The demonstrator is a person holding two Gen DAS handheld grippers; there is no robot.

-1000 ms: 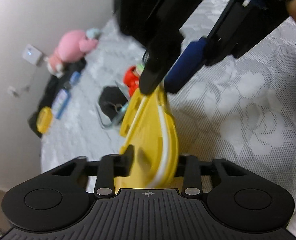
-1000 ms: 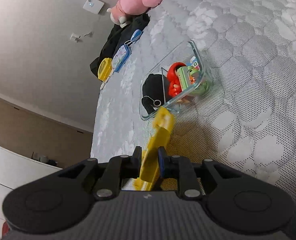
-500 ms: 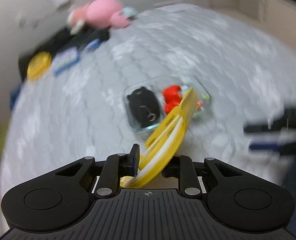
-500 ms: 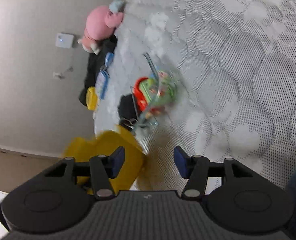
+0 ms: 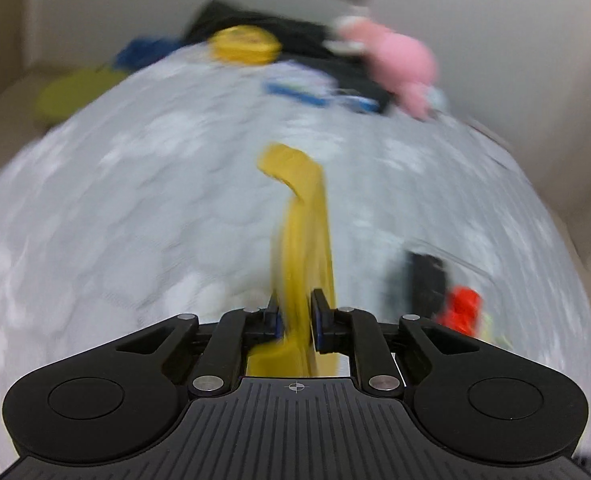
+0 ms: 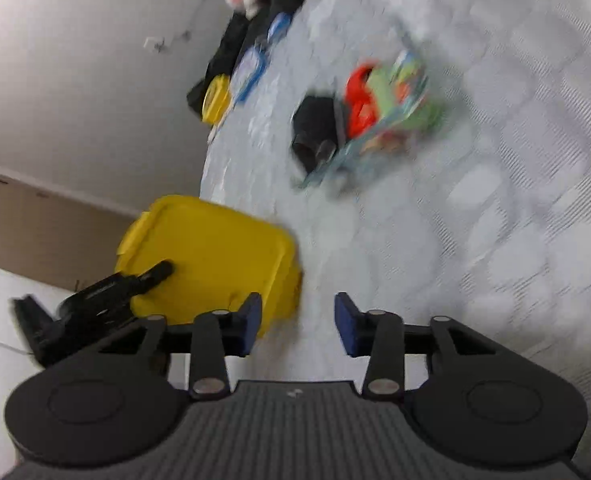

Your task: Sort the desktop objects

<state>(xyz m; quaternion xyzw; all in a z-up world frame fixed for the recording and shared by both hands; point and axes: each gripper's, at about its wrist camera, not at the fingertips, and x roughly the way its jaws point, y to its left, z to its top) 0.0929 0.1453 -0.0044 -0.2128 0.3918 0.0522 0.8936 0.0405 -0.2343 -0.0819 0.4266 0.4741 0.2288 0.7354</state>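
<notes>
A: Lid (image 5: 307,236) stands on edge in the left gripper (image 5: 294,317), long axis pointing away, over the mattress (image 5: 135,220). Jaws were closing, clamped on it.

B: Right gripper (image 6: 298,322) gapes, holds nothing, though narrowing. Container (image 6: 375,120) is blurred.

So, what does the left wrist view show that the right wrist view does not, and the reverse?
Only the left wrist view shows the left gripper shut on the yellow lid, seen edge-on, its jaws having just been closing.

Only the right wrist view shows the right gripper, open with nothing between its jaws, and the lid's flat face.

Both show the clear container and the pink plush toy.
</notes>
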